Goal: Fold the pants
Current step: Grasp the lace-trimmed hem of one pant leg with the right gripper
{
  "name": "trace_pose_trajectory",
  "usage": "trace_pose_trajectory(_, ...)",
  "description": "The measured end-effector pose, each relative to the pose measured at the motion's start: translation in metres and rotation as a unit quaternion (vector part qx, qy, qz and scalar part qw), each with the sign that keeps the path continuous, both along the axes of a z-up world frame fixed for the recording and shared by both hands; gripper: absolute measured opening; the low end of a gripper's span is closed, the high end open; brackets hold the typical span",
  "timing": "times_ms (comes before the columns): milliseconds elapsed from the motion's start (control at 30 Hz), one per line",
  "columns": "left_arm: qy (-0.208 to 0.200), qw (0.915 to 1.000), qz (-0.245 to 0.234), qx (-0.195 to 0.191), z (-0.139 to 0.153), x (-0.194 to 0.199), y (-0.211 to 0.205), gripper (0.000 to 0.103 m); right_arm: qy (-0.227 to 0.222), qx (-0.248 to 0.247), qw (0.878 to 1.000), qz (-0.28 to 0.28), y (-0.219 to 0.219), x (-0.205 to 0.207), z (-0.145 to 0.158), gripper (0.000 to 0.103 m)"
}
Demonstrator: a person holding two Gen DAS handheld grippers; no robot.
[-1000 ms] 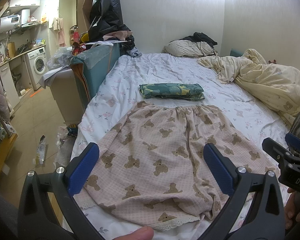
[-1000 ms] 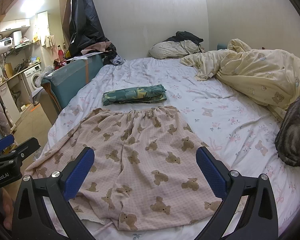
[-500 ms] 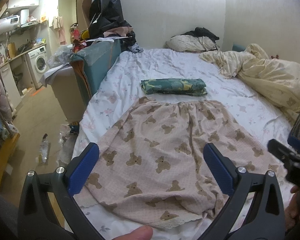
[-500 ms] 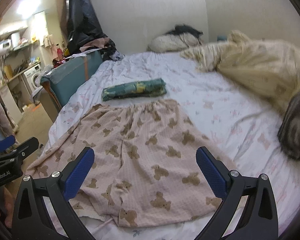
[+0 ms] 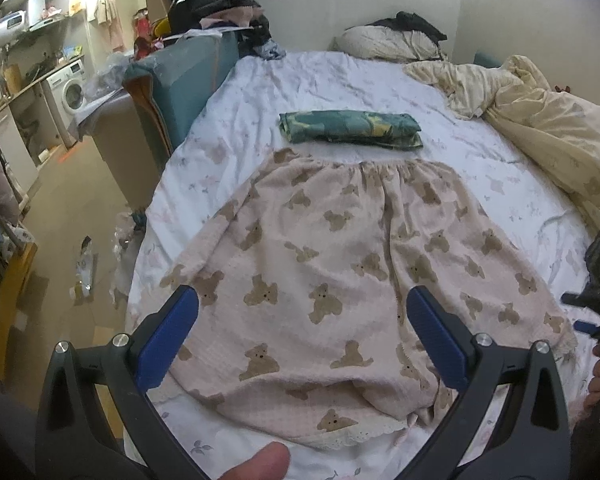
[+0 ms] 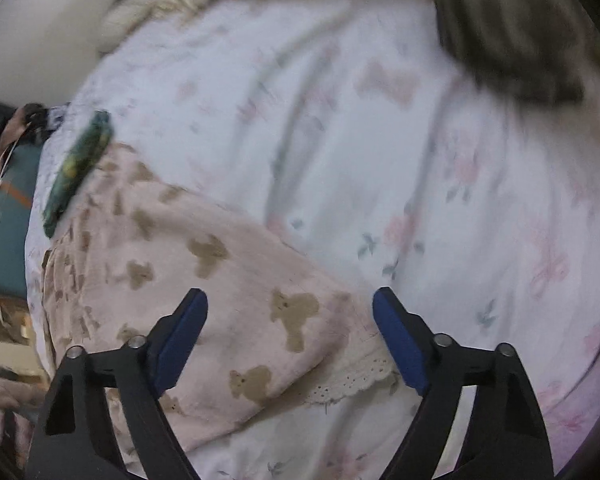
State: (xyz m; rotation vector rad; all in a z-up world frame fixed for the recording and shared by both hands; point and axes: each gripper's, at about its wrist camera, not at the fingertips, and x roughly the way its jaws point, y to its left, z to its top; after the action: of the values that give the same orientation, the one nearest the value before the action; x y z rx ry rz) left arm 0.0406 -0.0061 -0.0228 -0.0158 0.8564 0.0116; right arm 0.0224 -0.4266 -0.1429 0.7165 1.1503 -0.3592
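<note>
Right gripper [image 6: 290,314] swung down and rightward within the last second, now low over the lace-trimmed hem corner of the pants [image 6: 236,312], jaws spread, view blurred. Left gripper [image 5: 302,314] edged forward over the pants [image 5: 340,264], jaws likewise spread.

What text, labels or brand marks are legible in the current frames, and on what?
None legible in either view.
washing machine: any panel markings too small to read.
right gripper: its body at the left view's edge is blurred, no lettering readable.
pants: bear print only, no words.
folded green cloth: pattern only.
</note>
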Motion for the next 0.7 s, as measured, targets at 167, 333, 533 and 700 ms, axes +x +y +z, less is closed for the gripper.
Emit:
trace_pose_trajectory(167,0.012,0.9999,-0.003,-0.012,0.0,0.007,-0.003,0.102,0.059,-0.042,0.997,0.017,0.011,0.008,-0.021,0.079)
trace_pose_trajectory(333,0.014,0.9997,-0.009,-0.02,0.002,0.007,-0.004,0.102,0.07,-0.08,0.993,0.058,0.024,0.008,-0.02,0.015)
trace_pose_trajectory(533,0.012,0.9997,-0.009,-0.019,0.004,0.005,-0.004,0.102,-0.038,-0.09,0.992,0.083,0.039,0.003,0.019,0.001)
trace_pose_trajectory(700,0.015,0.9997,-0.008,-0.016,0.002,0.005,-0.003,0.102,-0.175,-0.053,0.963,0.196,0.089,-0.003,0.066,0.001)
